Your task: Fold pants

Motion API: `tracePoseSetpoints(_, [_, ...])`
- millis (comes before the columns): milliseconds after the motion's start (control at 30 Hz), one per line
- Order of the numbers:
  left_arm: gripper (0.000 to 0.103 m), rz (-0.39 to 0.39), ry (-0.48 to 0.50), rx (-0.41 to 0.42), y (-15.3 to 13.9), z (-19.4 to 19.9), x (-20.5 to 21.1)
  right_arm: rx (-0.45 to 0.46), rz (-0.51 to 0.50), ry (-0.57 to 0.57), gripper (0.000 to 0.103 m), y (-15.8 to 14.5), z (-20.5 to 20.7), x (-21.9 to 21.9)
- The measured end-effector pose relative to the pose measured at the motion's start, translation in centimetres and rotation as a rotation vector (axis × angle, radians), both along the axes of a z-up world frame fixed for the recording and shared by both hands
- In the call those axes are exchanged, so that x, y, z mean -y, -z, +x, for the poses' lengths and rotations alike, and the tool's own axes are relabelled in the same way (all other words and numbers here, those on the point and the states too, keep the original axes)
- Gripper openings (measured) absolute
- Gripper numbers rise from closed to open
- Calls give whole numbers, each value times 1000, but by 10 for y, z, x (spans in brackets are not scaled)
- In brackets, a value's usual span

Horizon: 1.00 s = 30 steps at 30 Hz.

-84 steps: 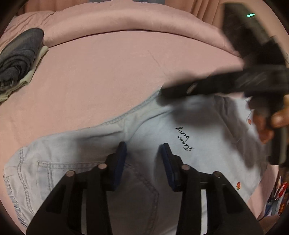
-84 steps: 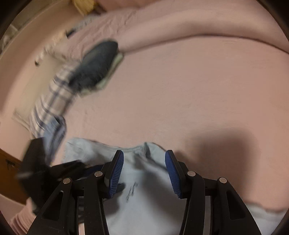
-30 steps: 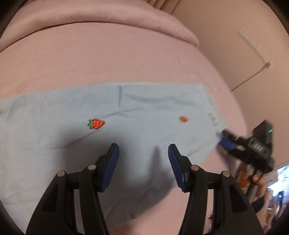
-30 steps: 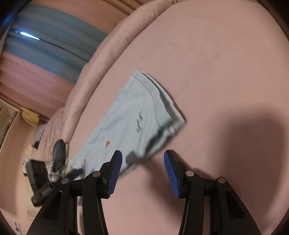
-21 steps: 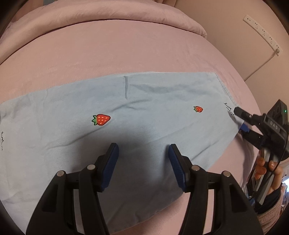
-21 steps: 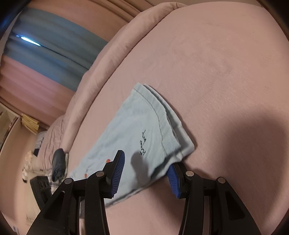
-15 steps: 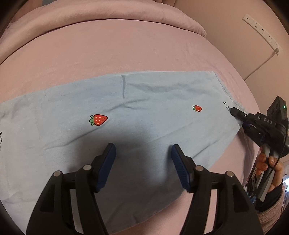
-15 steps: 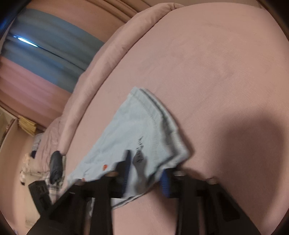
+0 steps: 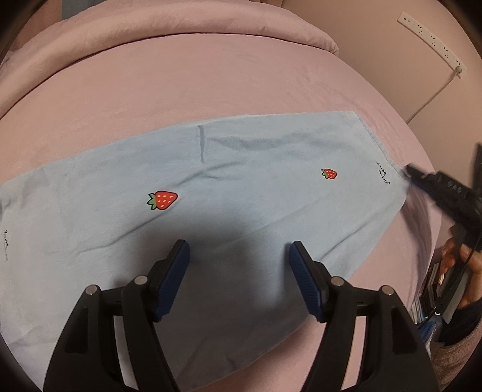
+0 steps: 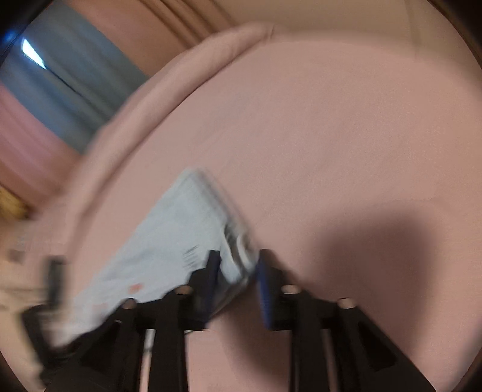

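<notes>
I am holding my left gripper point(image 9: 239, 256) with its blue pads spread wide and empty, hovering just above the light blue strawberry-print pants point(image 9: 241, 187), which are lying flat and lengthwise across the pink bedsheet point(image 9: 211, 78). My right gripper point(image 10: 236, 271) is reaching the hem end of the leg; its pads are sitting on either side of the layered cuff edge, narrowed but blurred by motion, so I cannot tell whether they are pinching the cloth or only bracketing it.

The fabric is looking thin, soft and light, wrinkling easily, so I am judging it will drape and slide on the sheet and will not hold a shape. The best hold looks like the stitched hem, catching both layers together, while my left takes the near long edge so the leg lifts evenly.

Around me, the rolled pink duvet point(image 9: 186, 27) is lying along the far side of the bed, well apart from the pants, and a white power strip point(image 9: 430, 39) with its cable is hanging on the wall to the right. Nothing is lying on the pants themselves, and I am seeing nothing between my pads and the cloth
</notes>
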<state>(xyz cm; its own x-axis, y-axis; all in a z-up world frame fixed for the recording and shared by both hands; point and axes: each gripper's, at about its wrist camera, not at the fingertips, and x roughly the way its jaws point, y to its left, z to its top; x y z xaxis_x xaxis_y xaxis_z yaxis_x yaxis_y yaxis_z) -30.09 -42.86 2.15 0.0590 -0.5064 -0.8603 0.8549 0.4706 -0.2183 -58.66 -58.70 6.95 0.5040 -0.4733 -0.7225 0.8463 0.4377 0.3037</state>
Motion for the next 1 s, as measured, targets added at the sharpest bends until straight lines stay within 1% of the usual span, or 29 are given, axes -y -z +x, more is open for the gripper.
tracePoseSetpoints(33, [69, 2, -3, 9, 0, 1, 1, -6, -54, -25, 36, -11, 3, -6])
tracePoseSetpoints(67, [69, 4, -2, 16, 0, 0, 1, 22, -64, -85, 36, -18, 8, -11])
tracePoseSetpoints(100, [69, 7, -1, 23, 1, 0, 0, 58, -52, -160, 36, -22, 16, -16])
tracePoseSetpoints(133, [69, 11, 0, 29, 2, 0, 1, 97, -18, -271, 36, -22, 30, -24])
tracePoseSetpoints(167, [69, 12, 0, 32, 2, 0, 1, 132, 25, -377, 36, -19, 47, -32])
tracePoseSetpoints(200, [69, 13, -2, 34, 2, 0, 0, 150, 60, -459, 36, -15, 62, -40])
tracePoseSetpoints(233, [70, 14, -4, 36, 2, -2, 3, 150, 89, -517, 36, -9, 76, -47])
tracePoseSetpoints(267, [70, 17, -5, 38, 3, -2, 2, 124, 115, -583, 36, -1, 93, -56])
tracePoseSetpoints(300, [70, 19, -3, 40, 3, -2, 4, 94, 118, -615, 36, 4, 103, -61])
tracePoseSetpoints(333, [70, 20, -2, 40, 3, -2, 4, 28, 124, -651, 36, 14, 116, -66])
tracePoseSetpoints(367, [70, 21, 0, 38, 3, -1, 4, -30, 127, -646, 36, 22, 121, -67])
tracePoseSetpoints(400, [70, 20, 2, 38, 1, -1, 1, -61, 125, -633, 28, 28, 119, -64])
tracePoseSetpoints(433, [70, 19, 6, 38, 1, -1, -8, -68, 106, -613, 23, 28, 114, -58])
tracePoseSetpoints(467, [70, 18, 8, 40, 0, -1, -13, -87, 80, -588, 22, 26, 110, -54])
tracePoseSetpoints(500, [70, 16, 10, 41, 1, -1, -13, -146, 20, -525, 22, 24, 101, -46])
tracePoseSetpoints(533, [71, 15, 12, 41, 1, 0, -12, -179, -6, -486, 22, 22, 94, -42])
tracePoseSetpoints(600, [72, 13, 13, 45, 2, -1, -13, -215, -26, -385, 22, 19, 71, -25])
tracePoseSetpoints(667, [74, 13, 18, 51, 2, -3, -12, -188, -20, -306, 22, 11, 46, -14])
tracePoseSetpoints(700, [75, 14, 19, 53, 2, -4, -10, -157, -15, -276, 26, 6, 34, -11])
tracePoseSetpoints(733, [76, 15, 23, 56, 3, -4, -10, -141, -11, -224, 31, 1, 19, -9])
tracePoseSetpoints(767, [78, 16, 25, 58, 3, -5, -10, -136, -6, -200, 47, 0, 12, -9])
tracePoseSetpoints(800, [79, 16, 26, 61, 3, -5, -9, -113, 10, -186, 53, 0, 4, -12])
tracePoseSetpoints(833, [80, 16, 27, 63, 3, -6, -8, -64, 52, -196, 53, 2, -3, -14])
tracePoseSetpoints(867, [81, 16, 29, 64, 4, -6, -8, 4, 127, -215, 53, 8, -9, -15])
tracePoseSetpoints(900, [82, 16, 30, 66, 4, -6, -7, 48, 182, -222, 53, 15, -10, -15])
tracePoseSetpoints(933, [82, 17, 32, 70, 4, -7, -7, 105, 265, -220, 53, 27, -12, -15])
tracePoseSetpoints(967, [82, 18, 33, 72, 4, -7, -7, 139, 312, -215, 53, 38, -11, -14])
tracePoseSetpoints(1000, [82, 18, 33, 73, 4, -7, -7, 160, 315, -199, 53, 43, -11, -14])
